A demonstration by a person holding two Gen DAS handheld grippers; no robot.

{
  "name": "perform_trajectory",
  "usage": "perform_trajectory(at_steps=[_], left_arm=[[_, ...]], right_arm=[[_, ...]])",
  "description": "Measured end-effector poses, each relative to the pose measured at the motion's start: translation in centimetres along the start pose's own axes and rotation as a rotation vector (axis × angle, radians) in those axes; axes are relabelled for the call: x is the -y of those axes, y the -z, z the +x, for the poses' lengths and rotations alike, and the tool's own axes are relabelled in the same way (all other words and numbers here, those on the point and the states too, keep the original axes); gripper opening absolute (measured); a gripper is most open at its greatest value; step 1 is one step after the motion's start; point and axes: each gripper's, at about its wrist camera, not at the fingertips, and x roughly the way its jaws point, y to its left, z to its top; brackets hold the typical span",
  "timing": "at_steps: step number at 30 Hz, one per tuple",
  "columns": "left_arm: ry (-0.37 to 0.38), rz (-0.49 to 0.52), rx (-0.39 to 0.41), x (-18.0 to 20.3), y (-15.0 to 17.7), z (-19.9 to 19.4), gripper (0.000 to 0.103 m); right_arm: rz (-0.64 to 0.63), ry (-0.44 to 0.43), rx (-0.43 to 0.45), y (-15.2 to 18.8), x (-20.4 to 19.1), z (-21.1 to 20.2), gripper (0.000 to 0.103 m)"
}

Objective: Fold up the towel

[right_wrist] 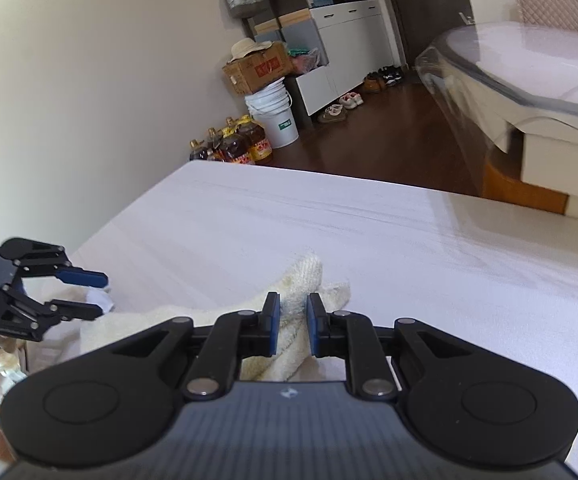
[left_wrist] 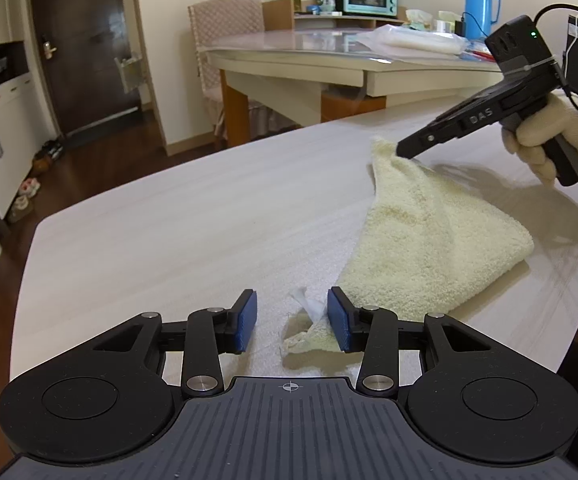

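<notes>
**Towel corner lifted in my right tongs, left tongs wide at the tag corner**

I am holding my right gripper (right_wrist: 293, 322) with its blue pads narrowed onto a bunched corner of the cream towel (left_wrist: 429, 236), and that corner is standing up off the white table (left_wrist: 177, 232). From my left camera I am seeing the right gripper (left_wrist: 403, 150) slanting down toward the towel, nose low and handle high, with my gloved right hand (left_wrist: 549, 136) wrapped round the grip above and behind the towel. The cloth is hanging from that pinch like a tent, spreading down to a rounded fold lying on the table.

I am keeping my left gripper (left_wrist: 292, 322) level and low, just over the table, with its pads spread wide. The towel's near corner, with its small white tag (left_wrist: 309, 306), is lying between the two pads, close against the right-hand pad; I cannot tell whether it is touching. In the right camera the left gripper (right_wrist: 89, 294) is showing side-on at the towel's far end, its fingers apart, one above the other.
</notes>
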Motion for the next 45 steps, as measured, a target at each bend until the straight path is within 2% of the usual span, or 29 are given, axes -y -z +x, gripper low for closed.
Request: perform_trajectory(at_steps=[3, 6, 9, 10, 12, 15, 21, 22, 23, 24, 31, 34, 35, 36, 37, 39, 42, 45], left_arm=[[-0.005, 0.002, 0.006, 0.1, 0.1, 0.0, 0.044], [-0.007, -0.001, 0.009, 0.1, 0.2, 0.0, 0.045], [-0.014, 0.004, 0.012, 0.1, 0.1, 0.1, 0.049], [-0.016, 0.007, 0.012, 0.0, 0.0, 0.2, 0.049], [-0.019, 0.004, 0.011, 0.0, -0.1, 0.3, 0.048], [-0.021, -0.004, 0.015, 0.0, -0.2, 0.2, 0.047], [-0.028, -0.021, 0.056, 0.2, -0.2, -0.8, 0.044], [-0.028, -0.022, 0.062, 0.2, -0.2, -1.0, 0.044], [-0.028, -0.022, 0.068, 0.4, -0.1, -1.2, 0.044], [-0.027, -0.021, 0.073, 0.5, -0.1, -1.4, 0.043], [-0.028, 0.001, 0.080, 1.6, 0.0, -1.7, 0.044], [-0.034, -0.017, 0.074, 1.5, 0.0, -1.1, 0.044], [-0.047, -0.027, 0.075, 1.5, 0.0, -0.9, 0.044], [-0.057, -0.035, 0.077, 1.5, 0.0, -0.9, 0.044], [-0.062, -0.042, 0.077, 1.5, 0.1, -0.9, 0.044], [-0.091, -0.054, 0.073, 1.5, 0.3, -1.1, 0.044], [-0.114, -0.040, 0.058, 1.8, 0.7, -1.2, 0.044], [-0.141, -0.014, 0.033, 2.1, 1.2, -0.8, 0.047]], right_arm=[[0.001, 0.029, -0.015, -0.1, -0.2, -0.2, 0.005], [0.041, 0.067, -0.006, 0.5, -0.6, -1.7, 0.004], [0.062, 0.099, -0.042, 1.7, -0.6, -2.4, 0.003], [0.065, 0.101, -0.039, 1.9, -0.5, -2.6, 0.004], [0.070, 0.091, -0.008, 2.0, -0.1, -3.3, 0.013], [0.094, 0.043, 0.043, 1.3, 0.3, -4.0, 0.022], [0.068, 0.033, 0.028, -0.8, 0.2, -0.9, 0.022], [0.070, 0.031, 0.018, -0.9, 0.4, -0.3, 0.022], [0.073, 0.023, 0.011, -1.0, 0.5, 0.1, 0.011], [0.073, 0.023, 0.013, -1.0, 0.5, 0.3, 0.006], [0.077, 0.060, 0.129, -0.5, -0.6, -4.0, 0.006], [0.076, 0.086, 0.067, -0.3, 0.3, -2.5, 0.012], [0.087, 0.078, 0.035, -0.2, 0.8, -1.7, 0.020], [0.110, 0.074, 0.014, 0.0, 1.5, -1.1, 0.022], [0.121, 0.076, 0.012, 0.0, 1.9, -0.9, 0.022], [0.131, 0.091, 0.086, -0.2, 2.1, -2.1, 0.021], [0.059, 0.058, 0.122, -0.6, 1.1, -2.7, 0.021], [-0.074, 0.017, 0.049, -0.9, -0.7, -1.2, 0.020]])
